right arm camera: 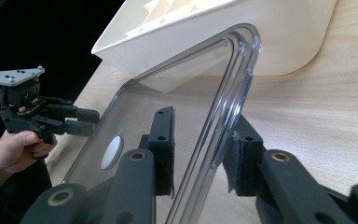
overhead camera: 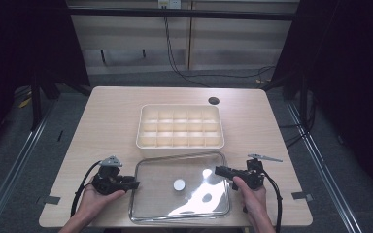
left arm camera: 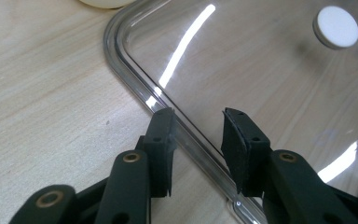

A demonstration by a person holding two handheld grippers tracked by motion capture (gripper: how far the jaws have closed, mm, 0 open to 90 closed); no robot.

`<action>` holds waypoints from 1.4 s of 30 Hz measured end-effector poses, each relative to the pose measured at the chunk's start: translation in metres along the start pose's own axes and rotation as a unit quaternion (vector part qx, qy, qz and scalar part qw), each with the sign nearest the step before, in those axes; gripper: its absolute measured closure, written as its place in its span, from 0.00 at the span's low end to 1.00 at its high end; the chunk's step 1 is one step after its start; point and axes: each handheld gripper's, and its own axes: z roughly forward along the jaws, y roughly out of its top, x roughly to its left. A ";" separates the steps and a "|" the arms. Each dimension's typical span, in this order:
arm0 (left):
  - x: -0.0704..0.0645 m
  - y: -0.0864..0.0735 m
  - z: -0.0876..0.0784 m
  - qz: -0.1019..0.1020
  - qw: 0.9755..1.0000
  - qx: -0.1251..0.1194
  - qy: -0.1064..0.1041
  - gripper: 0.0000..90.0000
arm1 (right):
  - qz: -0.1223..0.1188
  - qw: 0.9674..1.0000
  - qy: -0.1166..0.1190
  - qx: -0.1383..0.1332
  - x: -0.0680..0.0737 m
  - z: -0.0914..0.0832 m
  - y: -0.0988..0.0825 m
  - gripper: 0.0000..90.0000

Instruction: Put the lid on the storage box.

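A clear rectangular lid (overhead camera: 165, 196) lies flat on the wooden table near its front edge, with a white round disc (overhead camera: 179, 184) at its middle. Behind it stands a cream box (overhead camera: 179, 143) divided into several compartments. My left gripper (overhead camera: 137, 184) is at the lid's left edge. In the left gripper view it (left arm camera: 198, 128) stands open, and the lid's rim (left arm camera: 135, 79) runs between the jaws. My right gripper (overhead camera: 217, 170) is at the lid's right edge. It (right arm camera: 198, 140) is open too, one jaw on each side of the lid's rim (right arm camera: 242, 70).
A dark round grommet (overhead camera: 213, 101) sits in the table behind the box on the right. Bare tabletop (overhead camera: 107, 121) lies left and right of the box. Cables run over the floor beyond the table's far edge. A hand (right arm camera: 18, 149) holds the left gripper (right arm camera: 91, 121).
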 end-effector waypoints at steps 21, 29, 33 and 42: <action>-0.005 0.003 0.005 -0.024 0.999 -0.009 -0.019 0.38 | -0.045 0.999 0.003 -0.019 0.011 -0.011 0.005 0.78; 0.000 0.004 0.000 -0.042 0.998 -0.031 -0.043 0.47 | -0.043 0.999 -0.017 -0.009 0.009 -0.008 0.004 0.76; 0.002 0.005 -0.004 -0.043 0.997 -0.042 -0.049 0.52 | -0.040 0.999 -0.023 -0.008 0.009 -0.007 0.004 0.75; 0.002 0.010 -0.016 -0.029 0.997 -0.067 -0.040 0.59 | -0.061 0.997 -0.049 0.006 0.016 -0.002 0.004 0.70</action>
